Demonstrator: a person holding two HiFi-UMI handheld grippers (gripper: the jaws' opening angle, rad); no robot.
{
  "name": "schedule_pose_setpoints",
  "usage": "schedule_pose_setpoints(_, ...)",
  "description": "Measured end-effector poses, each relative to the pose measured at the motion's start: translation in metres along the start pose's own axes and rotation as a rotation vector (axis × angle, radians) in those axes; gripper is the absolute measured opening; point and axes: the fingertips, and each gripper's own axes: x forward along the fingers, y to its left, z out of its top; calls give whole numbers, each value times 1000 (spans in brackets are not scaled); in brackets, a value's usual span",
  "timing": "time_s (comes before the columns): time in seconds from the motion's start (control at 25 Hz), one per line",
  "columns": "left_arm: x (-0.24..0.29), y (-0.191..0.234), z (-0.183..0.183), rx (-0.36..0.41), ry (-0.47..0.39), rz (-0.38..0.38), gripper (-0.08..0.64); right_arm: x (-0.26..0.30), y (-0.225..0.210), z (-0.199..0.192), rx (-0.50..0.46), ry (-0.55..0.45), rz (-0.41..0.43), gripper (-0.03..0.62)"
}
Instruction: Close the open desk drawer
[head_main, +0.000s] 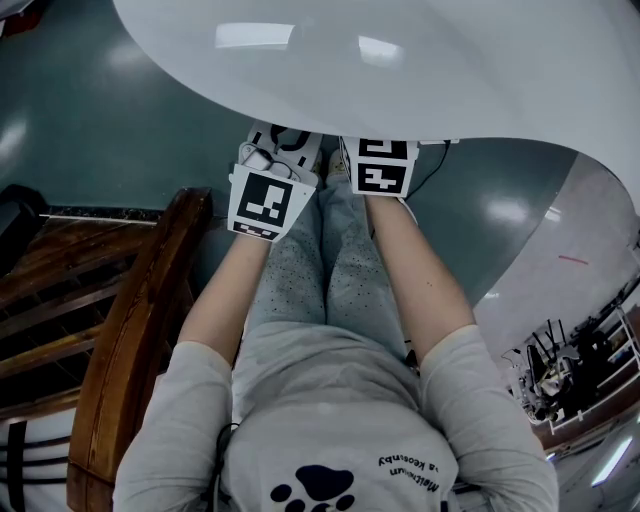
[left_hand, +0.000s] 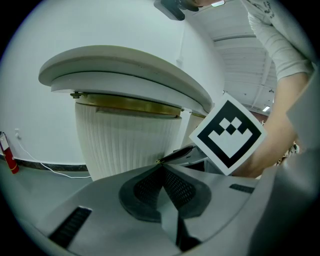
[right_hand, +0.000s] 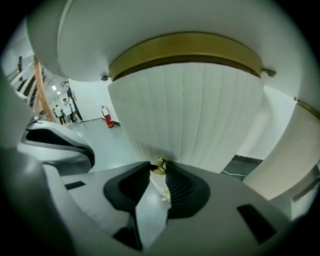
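Under the table's near edge both grippers reach in side by side, since the drawer sits below the top and can only be got at from there. The right gripper (right_hand: 160, 172) does the work: its fingers (right_hand: 181, 189) stand a narrow gap apart and pinch a small brass knob (right_hand: 159, 164) right at their tips. That grip looks chosen because the knob is the only purchase on an otherwise smooth, ribbed face, and it lets the hand steer the push straight.

The left gripper (left_hand: 161, 167) hangs just beside it with its fingers pressed together on nothing. I judge it is parked there, out of the way, as closing needs one hand only.

The drawer (right_hand: 170, 147) carries that knob and is set low in the white ribbed pedestal (right_hand: 190, 110) that bears the table (head_main: 400, 60). How far it stands out I cannot tell from here. A brass band rings the pedestal's top, right under the table's round slab.

The next move, as I read it, is a level push inward, kept in line so the drawer does not jam.
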Motion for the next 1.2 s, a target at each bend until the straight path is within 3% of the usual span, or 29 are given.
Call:
schedule_pose_setpoints(0.68, 0, -6, 6, 7, -13, 4, 6, -28, 5, 6, 8, -76, -31, 106)
schedule_pose_setpoints(1.2, -13, -32, 6, 11, -27, 11, 6, -70, 12, -11, 19, -117, -23, 26)
